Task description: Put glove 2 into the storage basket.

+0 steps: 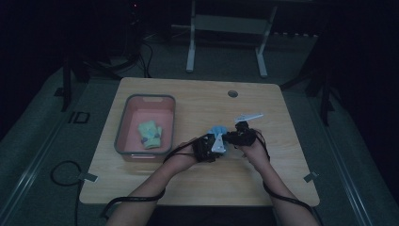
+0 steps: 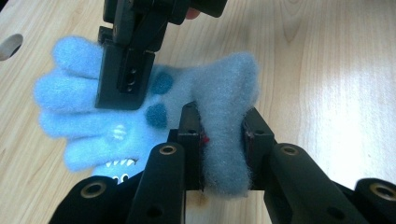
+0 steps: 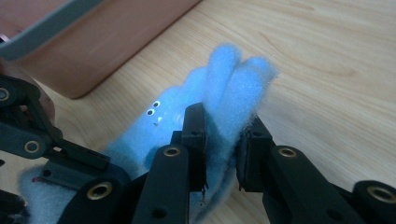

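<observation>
Currently both grippers pinch one blue glove at centre of the high view, just right of the bin.

Left gripper: jaws pressed on the cuff end, fleece bunched between the pads. Right gripper: jaws clamped on the finger end; in its view two fleece fingers stick up past the pads.

Step, as I judge it: carry the glove to the bin in the left half of the high view.
- Keep both pinches firm; fleece is soft and could slip from a shallow bite.
- Move the hands together so the glove hangs slack, not stretched.
- Clear the grey rim before lowering; the near wall is the likely snag.
- Let go only once the glove is over the pink floor, beside the green glove.

Count:
- gloves: 2 (1 blue, held; 1 green, in the bin)
- bin: 1
- grippers: 2
- table: 1
</observation>
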Demonstrator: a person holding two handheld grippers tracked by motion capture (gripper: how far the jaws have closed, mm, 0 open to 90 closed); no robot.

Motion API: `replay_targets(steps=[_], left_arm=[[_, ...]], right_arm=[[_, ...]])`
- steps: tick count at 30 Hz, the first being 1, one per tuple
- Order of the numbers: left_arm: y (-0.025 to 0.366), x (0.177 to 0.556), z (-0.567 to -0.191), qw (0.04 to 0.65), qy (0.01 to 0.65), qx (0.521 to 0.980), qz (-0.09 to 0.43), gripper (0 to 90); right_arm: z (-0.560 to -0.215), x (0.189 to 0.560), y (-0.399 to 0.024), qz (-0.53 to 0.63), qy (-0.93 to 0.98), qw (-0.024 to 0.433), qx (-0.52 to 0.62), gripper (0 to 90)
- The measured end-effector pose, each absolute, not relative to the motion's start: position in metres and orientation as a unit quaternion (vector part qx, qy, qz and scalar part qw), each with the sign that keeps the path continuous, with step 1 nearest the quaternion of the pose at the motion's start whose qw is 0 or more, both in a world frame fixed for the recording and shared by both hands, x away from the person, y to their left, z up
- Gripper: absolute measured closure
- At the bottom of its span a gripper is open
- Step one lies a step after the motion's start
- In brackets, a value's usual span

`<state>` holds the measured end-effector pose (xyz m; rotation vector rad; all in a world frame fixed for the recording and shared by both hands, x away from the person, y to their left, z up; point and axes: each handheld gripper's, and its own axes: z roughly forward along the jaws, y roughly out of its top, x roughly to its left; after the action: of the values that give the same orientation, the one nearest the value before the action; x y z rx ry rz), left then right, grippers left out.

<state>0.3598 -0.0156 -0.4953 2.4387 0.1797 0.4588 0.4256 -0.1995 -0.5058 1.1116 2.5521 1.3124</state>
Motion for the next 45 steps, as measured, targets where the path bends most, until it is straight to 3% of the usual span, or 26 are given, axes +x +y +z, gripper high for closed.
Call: replay_targets(steps=[45], left_arm=[[0.087, 0.355, -0.433, 0.292, 0.103, 0.928, 0.208, 74.6]], right_arm=[[-0.440, 0.439, -0.086, 0.440, 0.854, 0.033, 0.276, 76.6]])
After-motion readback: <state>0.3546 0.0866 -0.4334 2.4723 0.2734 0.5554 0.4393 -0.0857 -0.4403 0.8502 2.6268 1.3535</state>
